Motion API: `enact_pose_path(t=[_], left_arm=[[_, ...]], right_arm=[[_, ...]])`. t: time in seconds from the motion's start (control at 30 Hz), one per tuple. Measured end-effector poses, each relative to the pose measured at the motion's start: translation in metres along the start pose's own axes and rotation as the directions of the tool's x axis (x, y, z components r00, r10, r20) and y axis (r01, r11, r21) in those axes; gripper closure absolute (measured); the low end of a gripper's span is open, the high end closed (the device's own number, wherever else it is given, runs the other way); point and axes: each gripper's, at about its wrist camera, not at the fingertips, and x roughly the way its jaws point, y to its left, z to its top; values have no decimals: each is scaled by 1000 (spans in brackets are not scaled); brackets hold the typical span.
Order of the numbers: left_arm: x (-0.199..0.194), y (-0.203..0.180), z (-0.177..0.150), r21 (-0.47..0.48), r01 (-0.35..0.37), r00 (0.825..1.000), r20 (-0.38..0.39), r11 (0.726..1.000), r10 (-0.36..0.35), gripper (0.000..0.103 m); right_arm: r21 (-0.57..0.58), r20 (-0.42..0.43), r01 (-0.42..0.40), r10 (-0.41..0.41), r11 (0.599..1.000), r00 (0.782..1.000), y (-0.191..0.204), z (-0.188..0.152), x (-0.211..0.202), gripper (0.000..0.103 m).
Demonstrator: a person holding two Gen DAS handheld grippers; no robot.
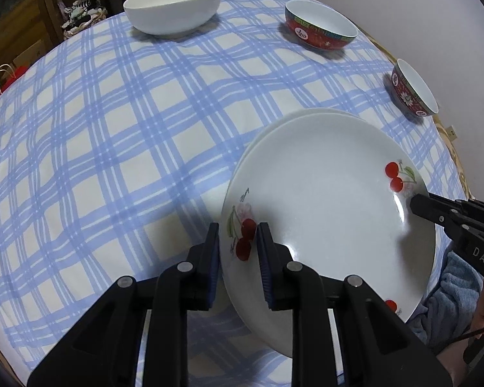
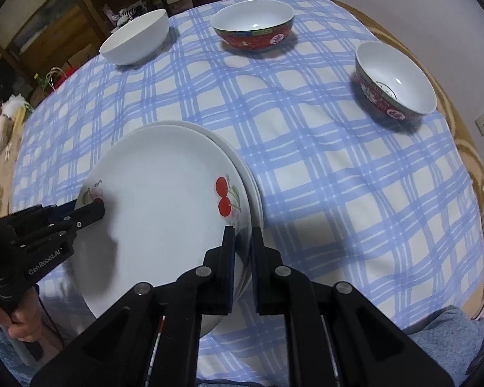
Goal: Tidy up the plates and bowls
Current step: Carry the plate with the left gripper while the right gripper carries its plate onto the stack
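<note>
A white plate with red cherries (image 1: 322,200) (image 2: 164,200) is gripped at two opposite rims. My left gripper (image 1: 237,237) (image 2: 96,209) is shut on its left rim, beside a cherry print. My right gripper (image 2: 242,235) (image 1: 413,204) is shut on its right rim. The plate sits over a white plate stack (image 1: 309,112) (image 2: 256,190), of which only the far and right edges show; I cannot tell whether they touch. A large white bowl (image 1: 174,8) (image 2: 135,38) stands at the far left. A red patterned bowl (image 1: 321,27) (image 2: 253,27) and a second red bowl (image 1: 413,88) (image 2: 395,80) stand farther right.
A blue-checked cloth (image 1: 96,161) (image 2: 355,193) covers the round table. Wooden furniture (image 2: 80,6) with clutter stands behind the far edge. A blue towel (image 1: 451,296) lies at the near edge. A person's hand (image 2: 19,319) holds the left gripper's handle.
</note>
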Motion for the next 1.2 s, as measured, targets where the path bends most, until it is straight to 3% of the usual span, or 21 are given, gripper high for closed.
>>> enact_pose_path(t=[0.33,0.53,0.83,1.07,1.2], left_arm=[[0,-5,1,38,-41,999,9,998,41,81],[1,-4,1,38,-38,999,10,999,38,81],[0,-5,0,51,-43,999,14,998,42,81],[0,-19,1,137,-122,993,16,983,121,82],[0,-21,2,151,-130,992,24,980,128,82]], right_arm=[[-16,7,11,-11,1000,1000,4,2,2,89],[-64,24,42,-41,997,999,10,4,2,84],[-60,24,41,-39,997,999,10,4,3,84],[-71,28,73,-72,995,997,7,8,9,83],[-47,19,58,-57,997,998,4,11,12,83]])
